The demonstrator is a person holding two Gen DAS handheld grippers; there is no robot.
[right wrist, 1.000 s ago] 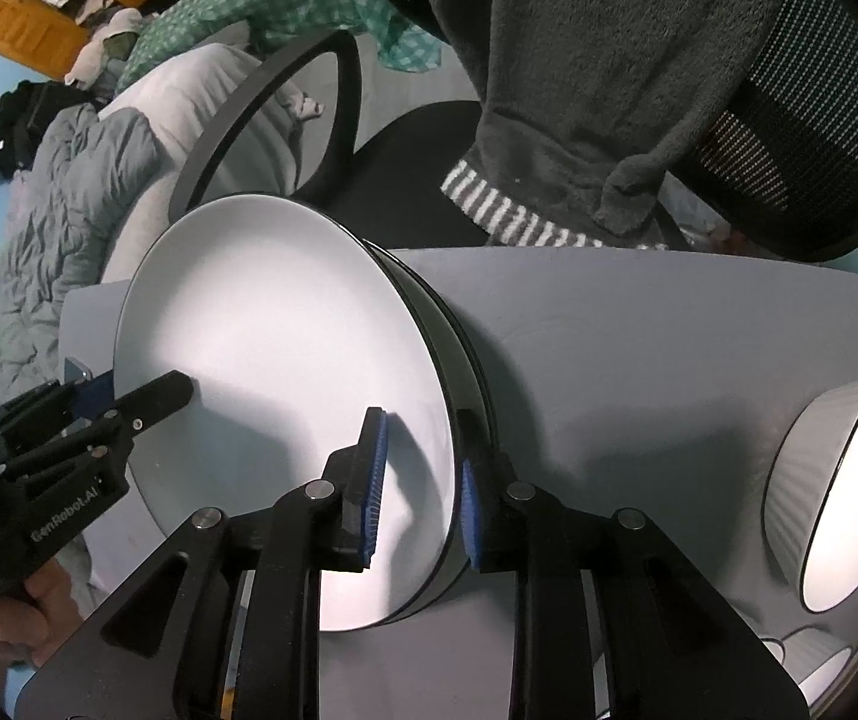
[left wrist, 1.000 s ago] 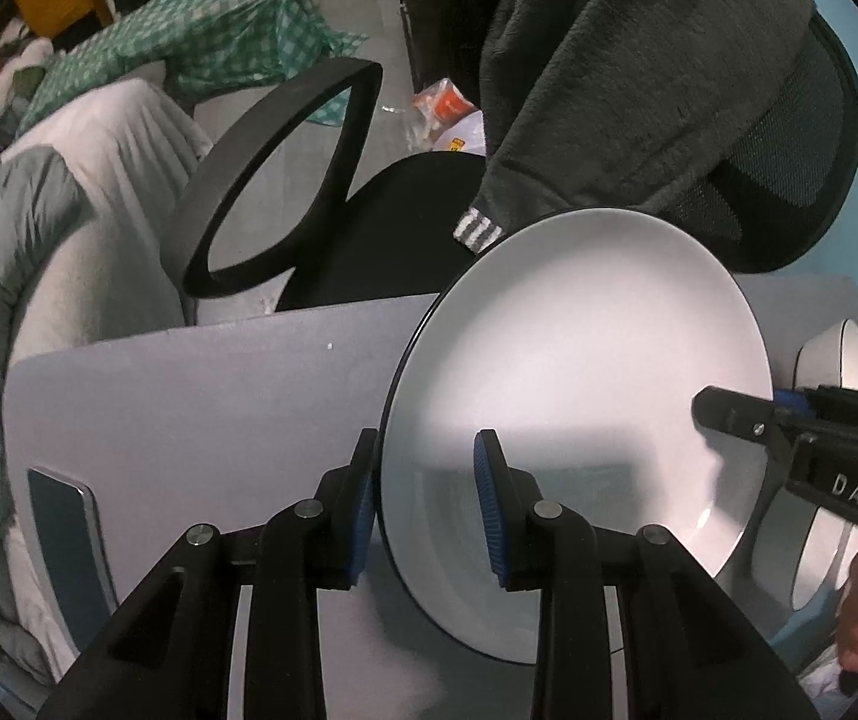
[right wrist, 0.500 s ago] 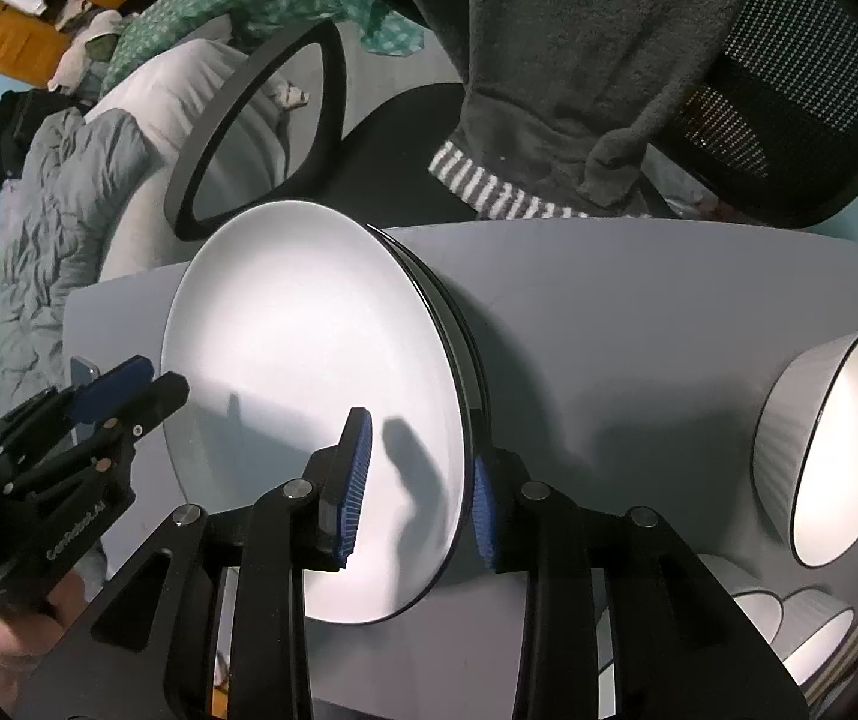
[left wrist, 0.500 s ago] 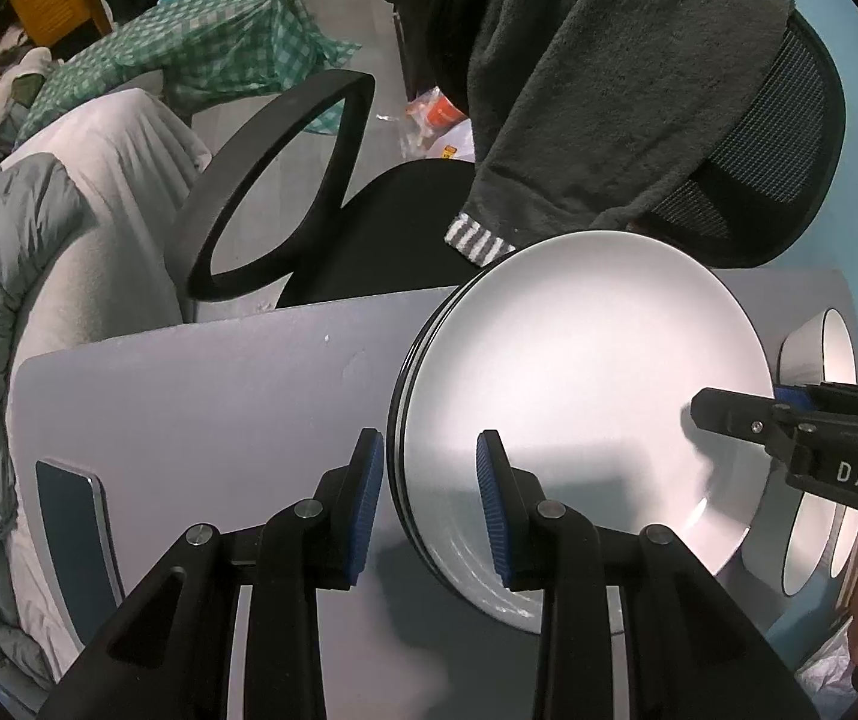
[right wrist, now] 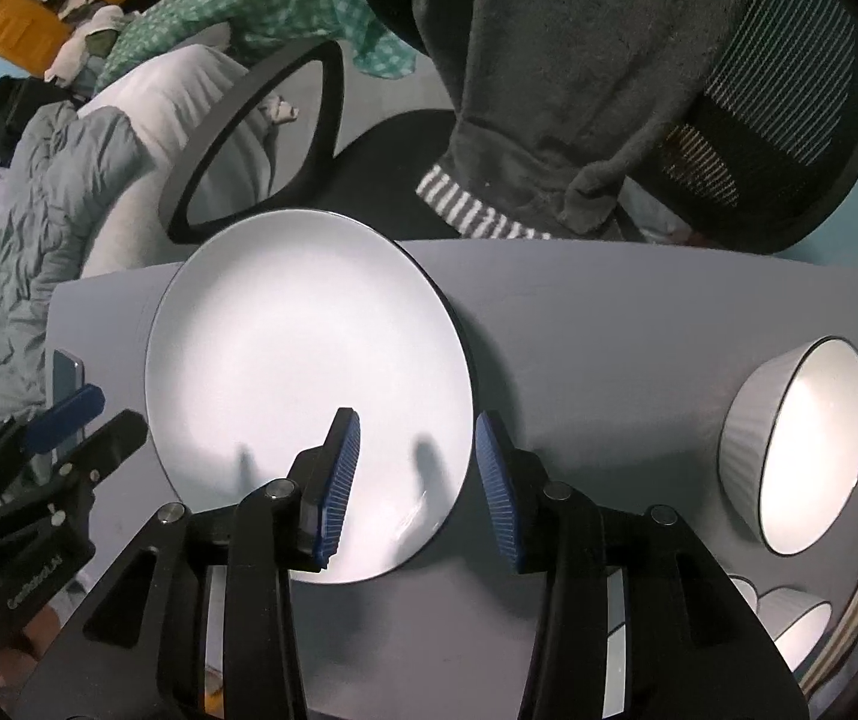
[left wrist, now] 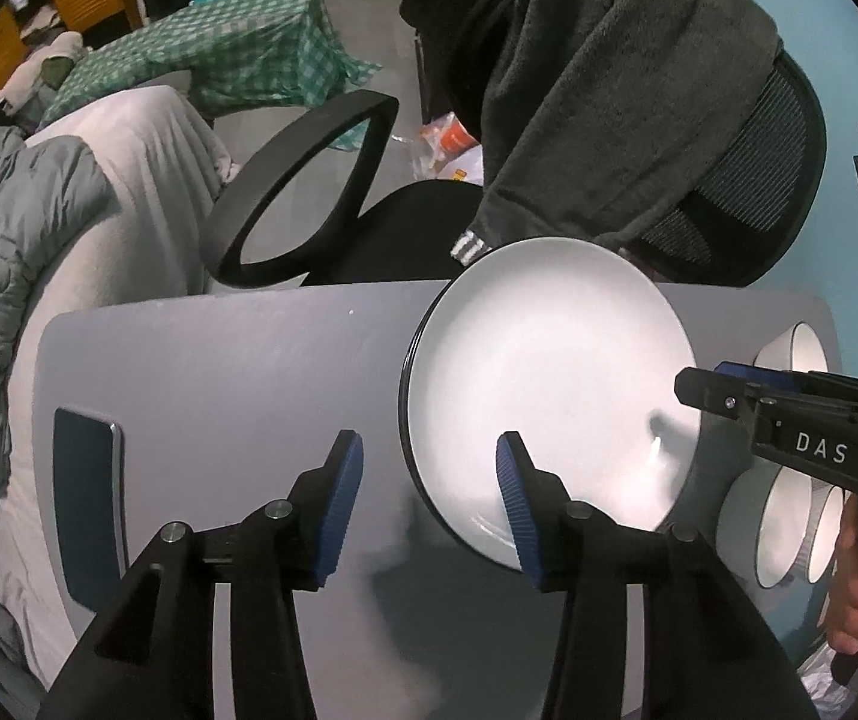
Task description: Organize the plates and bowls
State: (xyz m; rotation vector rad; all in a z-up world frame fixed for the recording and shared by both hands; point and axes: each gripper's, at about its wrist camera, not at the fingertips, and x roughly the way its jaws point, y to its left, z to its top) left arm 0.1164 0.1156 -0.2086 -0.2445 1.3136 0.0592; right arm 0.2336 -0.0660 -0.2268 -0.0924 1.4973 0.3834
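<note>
Since a second ago both grippers let go: plate [right wrist: 309,384] now flat on the plate stack, frame centre-left. Left gripper [left wrist: 429,486] and right gripper [right wrist: 417,480] jaws opening, rim between, untouched. Bowls [right wrist: 801,444] at right remain unsorted.

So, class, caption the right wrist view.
Right tongs opening over white plate on grey table, bowl beside.

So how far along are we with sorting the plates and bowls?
Done: the white plate lies flat on another plate on the grey table. In hand: nothing; the left gripper and right gripper are opening, their pads clear of its rim. Left: the large ribbed bowl stands alone, with smaller bowls grouped nearby.
</note>
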